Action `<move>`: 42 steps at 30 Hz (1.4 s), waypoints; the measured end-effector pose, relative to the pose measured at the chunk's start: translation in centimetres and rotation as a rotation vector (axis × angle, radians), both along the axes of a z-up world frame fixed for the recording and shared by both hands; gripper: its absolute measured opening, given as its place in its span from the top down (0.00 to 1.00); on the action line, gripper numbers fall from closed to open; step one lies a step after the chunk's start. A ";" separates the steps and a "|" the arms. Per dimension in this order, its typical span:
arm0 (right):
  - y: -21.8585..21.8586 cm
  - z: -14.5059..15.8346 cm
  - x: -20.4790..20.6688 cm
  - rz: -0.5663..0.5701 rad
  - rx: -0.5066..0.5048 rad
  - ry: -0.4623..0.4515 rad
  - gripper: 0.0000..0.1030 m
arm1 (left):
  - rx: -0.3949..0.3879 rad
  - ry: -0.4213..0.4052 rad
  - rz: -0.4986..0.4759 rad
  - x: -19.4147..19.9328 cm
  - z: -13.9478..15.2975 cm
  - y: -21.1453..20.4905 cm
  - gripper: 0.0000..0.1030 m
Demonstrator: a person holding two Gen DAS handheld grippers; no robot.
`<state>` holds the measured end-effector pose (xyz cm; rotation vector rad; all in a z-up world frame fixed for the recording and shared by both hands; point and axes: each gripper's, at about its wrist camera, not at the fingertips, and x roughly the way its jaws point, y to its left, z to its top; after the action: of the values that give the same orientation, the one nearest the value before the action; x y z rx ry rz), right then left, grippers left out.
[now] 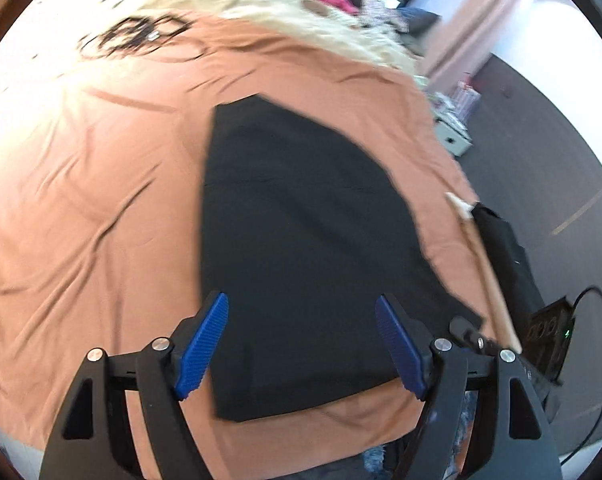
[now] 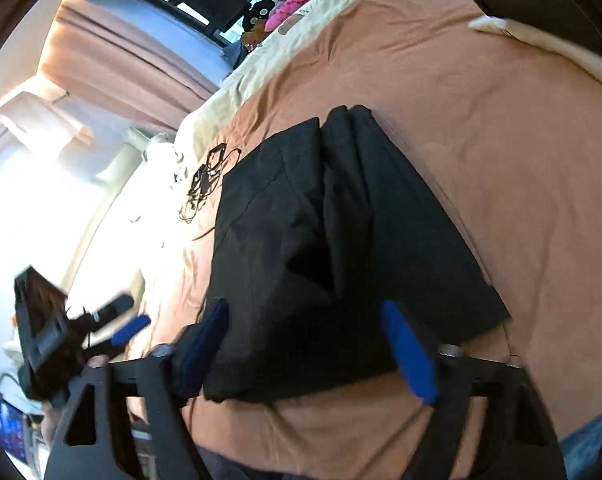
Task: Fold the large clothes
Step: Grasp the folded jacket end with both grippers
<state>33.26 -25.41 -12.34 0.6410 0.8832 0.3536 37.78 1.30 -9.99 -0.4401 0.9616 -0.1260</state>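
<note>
- The black garment (image 1: 301, 240) lies folded and flat on the salmon-coloured bed sheet (image 1: 93, 200); in the left wrist view it fills the centre and reaches down toward 6 o'clock, where its near edge ends just before the sheet's edge.
- The left gripper (image 1: 301, 344) hangs over the near part of the garment with its jaws released and wide; the blue pads (image 1: 203, 344) stand on both sides of the cloth and do not press on it.
- In the right wrist view the same black garment (image 2: 333, 248) shows several folded layers, with a ridge running toward 12 o'clock.
- The right gripper (image 2: 305, 348) is also above the near edge of the garment, its jaws apart; no cloth is pinched between them, though the picture is blurred here.
- At 8 o'clock of the right wrist view the left gripper (image 2: 113, 324) is seen as a dark, blurred shape beside the garment.
- A cream blanket (image 1: 269, 8) lies beyond the sheet, toward 12 o'clock in the left wrist view.
- A tangle of black cables (image 1: 137, 36) rests on the sheet at 11 o'clock, well apart from the garment.
- A pile of pink and patterned clothes (image 2: 293, 0) sits at the far end of the bed, near the pink curtain (image 2: 113, 52).
</note>
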 end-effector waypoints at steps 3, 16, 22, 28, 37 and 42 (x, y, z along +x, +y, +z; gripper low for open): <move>0.5 -0.8 1.6 0.020 0.003 0.037 0.87 | -0.018 0.054 0.052 -0.4 -2.0 1.6 0.25; -4.7 -3.8 -1.1 -0.114 0.007 0.062 0.91 | -0.028 0.134 0.014 0.0 -7.1 -1.4 0.25; -4.5 -3.7 -0.6 -0.105 -0.043 0.070 0.79 | -0.048 0.128 -0.043 0.1 -7.6 -3.4 0.30; -4.8 -2.9 0.6 -0.106 -0.142 0.068 0.49 | -0.032 0.119 -0.050 0.2 -7.2 -4.4 0.42; -4.4 -4.5 1.6 0.009 -0.064 0.102 0.74 | 0.028 0.070 -0.070 0.0 -6.0 -4.8 0.77; -3.6 -3.4 0.8 0.036 -0.032 0.105 0.81 | 0.033 0.024 -0.080 -0.7 -3.7 -3.6 0.80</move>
<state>34.11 -28.96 -15.78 0.6187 0.9996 0.3401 37.05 -2.33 -13.73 -0.3740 1.0034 -0.1772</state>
